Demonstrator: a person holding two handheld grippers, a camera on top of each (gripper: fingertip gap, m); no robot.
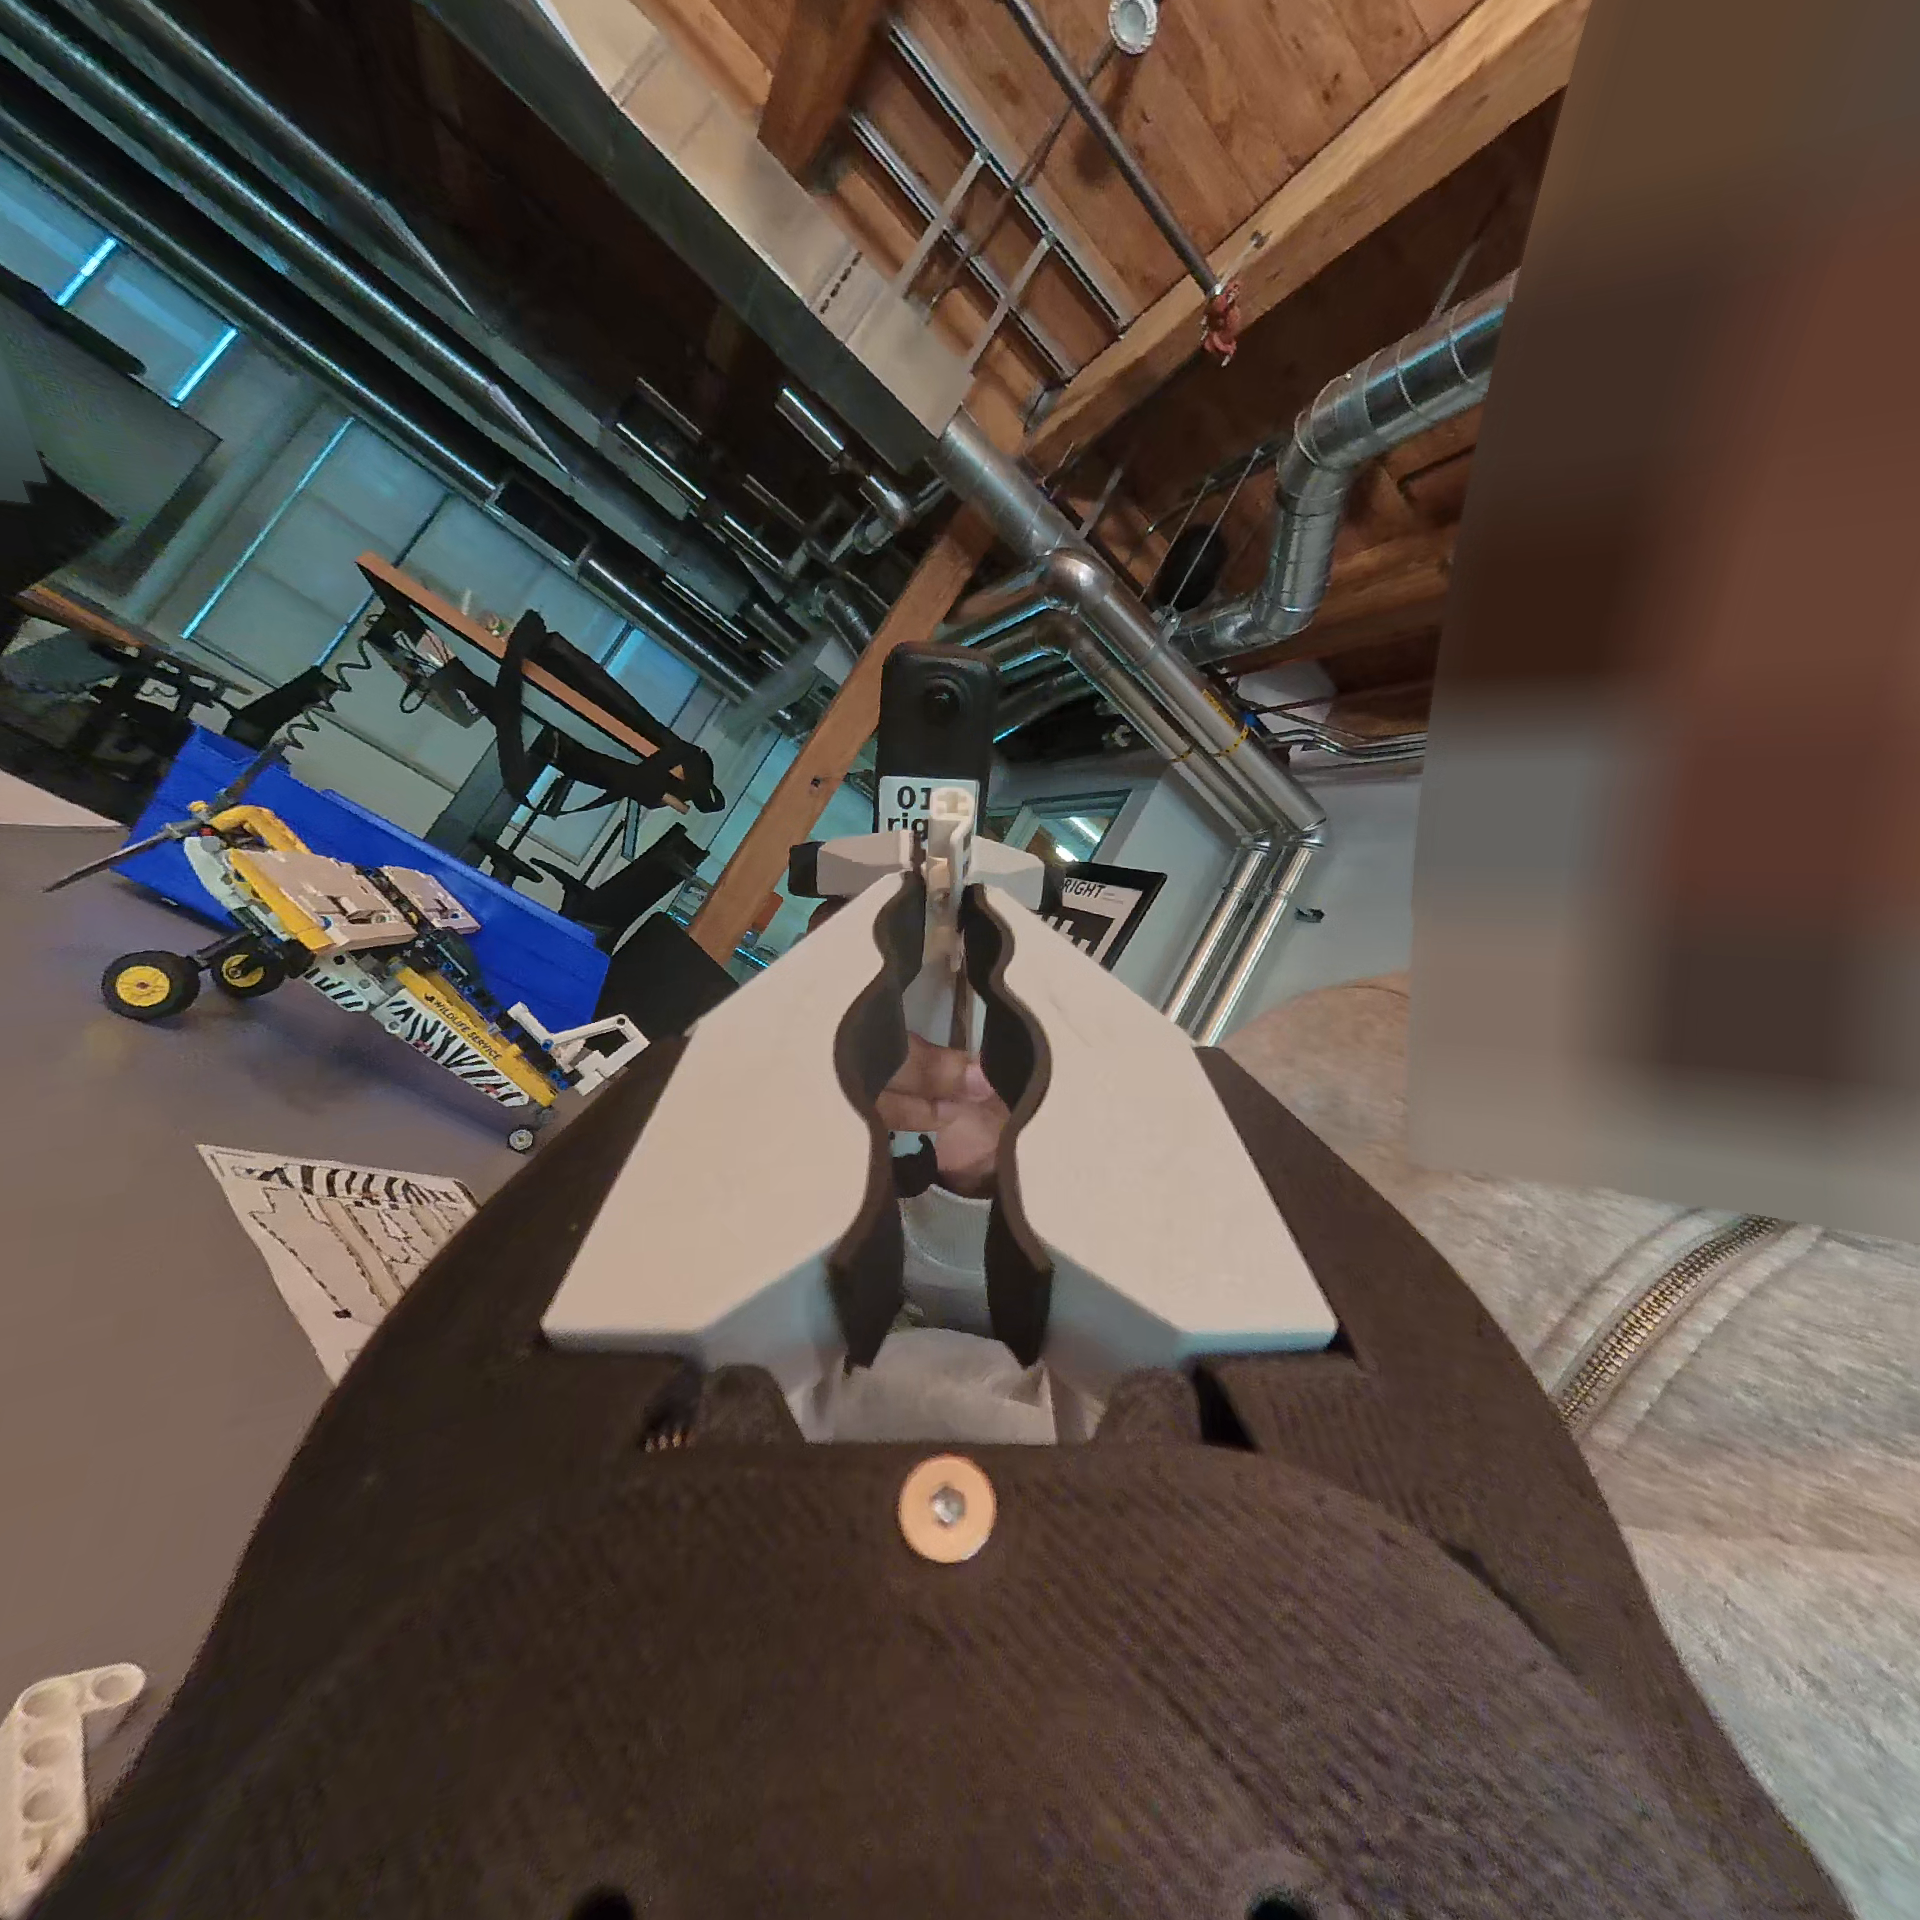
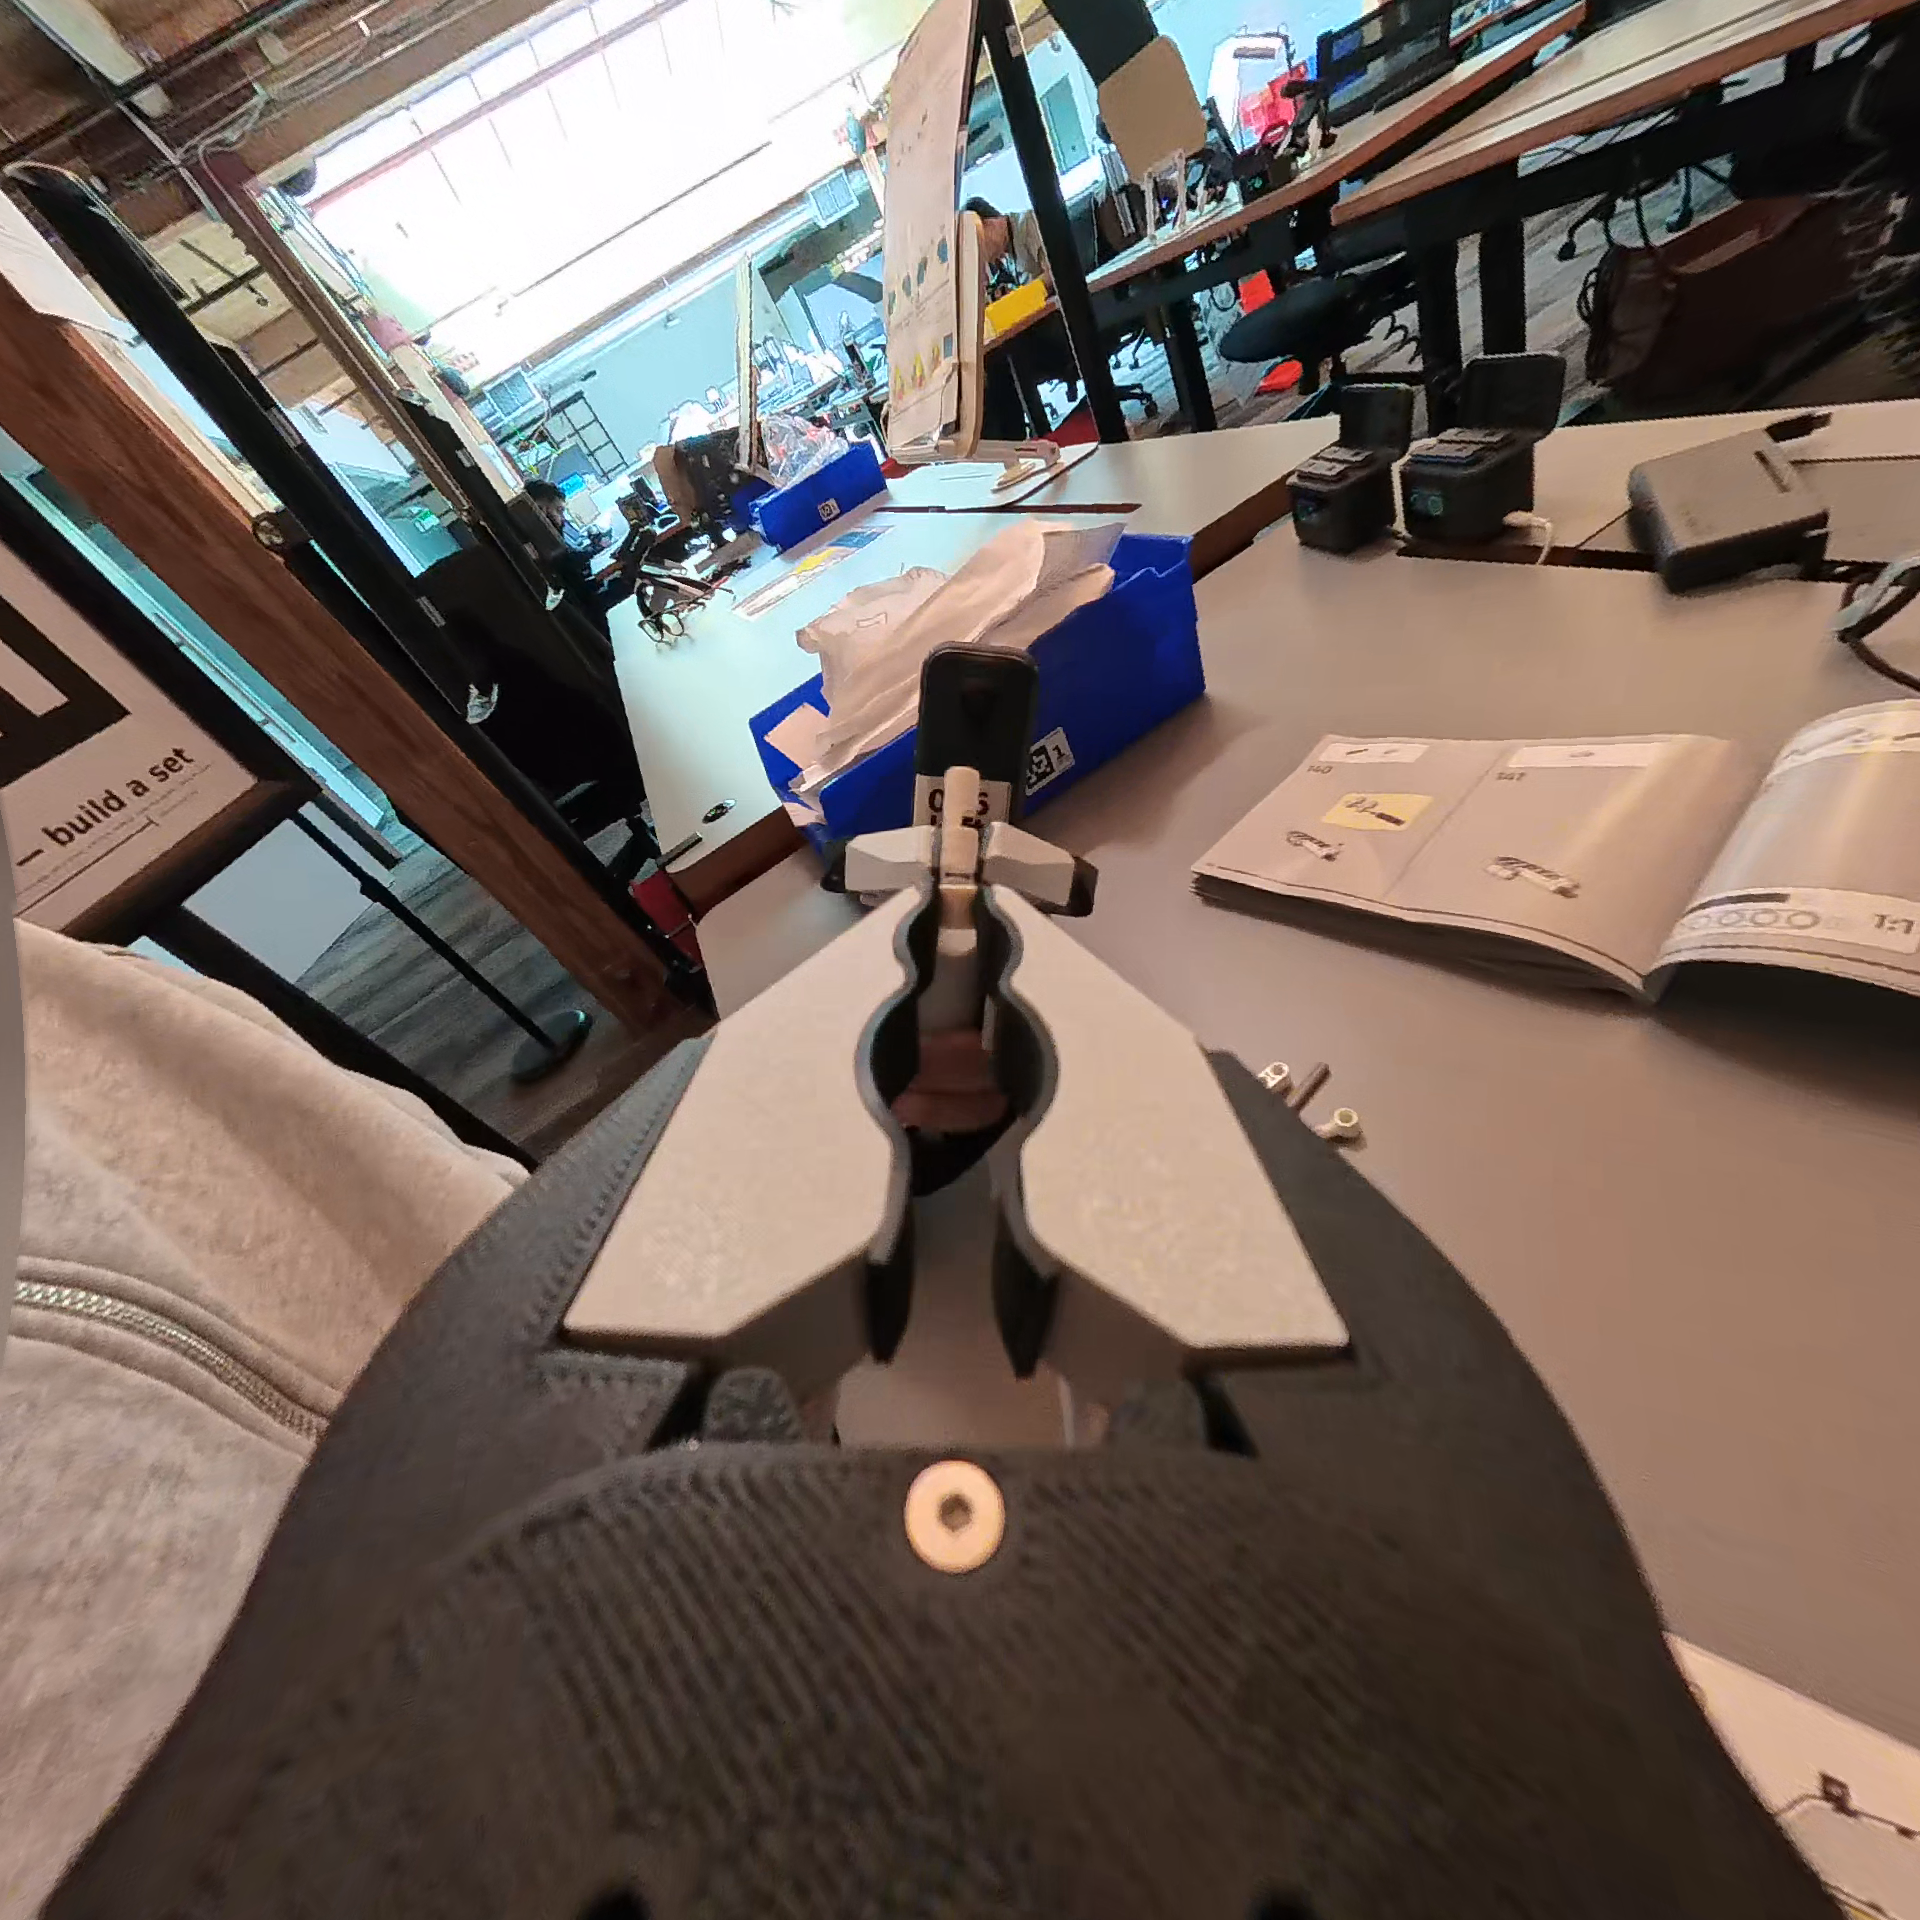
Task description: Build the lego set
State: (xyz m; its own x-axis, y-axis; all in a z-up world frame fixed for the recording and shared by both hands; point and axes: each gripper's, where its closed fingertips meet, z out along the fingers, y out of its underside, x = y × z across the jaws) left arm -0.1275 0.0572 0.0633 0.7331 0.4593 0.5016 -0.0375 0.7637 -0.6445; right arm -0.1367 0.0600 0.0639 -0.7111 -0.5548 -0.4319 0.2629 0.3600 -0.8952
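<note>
Tools [image 1: 943, 873] [image 2: 964, 868] meet tip to tip above the table edge [image 2: 727, 914], both pinching one white piece [image 1: 948, 831].

Silver ventilation duct [image 1: 1340, 488] ran under wooden ceiling [image 1: 1195, 135]. Two small black cameras [image 2: 1413, 468] stood on grey tabletop [image 2: 1558, 1195] beside dark case [image 2: 1725, 509]. Eyeglasses [image 2: 665, 627] lay on farther table.

Right tool [image 2: 958, 883] tip-to-tip with left tool [image 2: 961, 844], white piece [image 2: 962, 805] between.
</note>
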